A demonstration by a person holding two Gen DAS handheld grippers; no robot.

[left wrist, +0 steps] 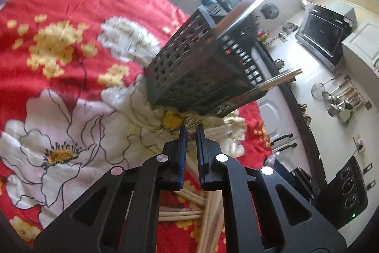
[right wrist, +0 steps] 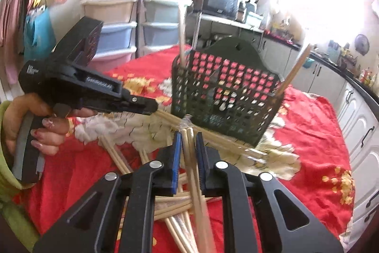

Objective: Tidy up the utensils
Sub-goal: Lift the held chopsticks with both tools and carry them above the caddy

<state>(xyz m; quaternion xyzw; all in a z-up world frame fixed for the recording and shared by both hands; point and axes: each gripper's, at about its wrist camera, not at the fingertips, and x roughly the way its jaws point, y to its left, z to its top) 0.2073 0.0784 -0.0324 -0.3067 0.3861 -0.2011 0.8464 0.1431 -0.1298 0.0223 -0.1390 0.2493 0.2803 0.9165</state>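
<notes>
The right gripper is clamped on a pair of pale wooden chopsticks, their tips pointing toward twelve o'clock at the dark perforated plastic utensil basket — it stands on the red floral tablecloth with single sticks upright in it. The left gripper is clenched with nothing visibly between its pads; loose chopsticks lie at six o'clock beneath it.

Black grippers, blue-edged pads, silver pivot screws; hand with painted nails; lime-green sleeve.
</notes>
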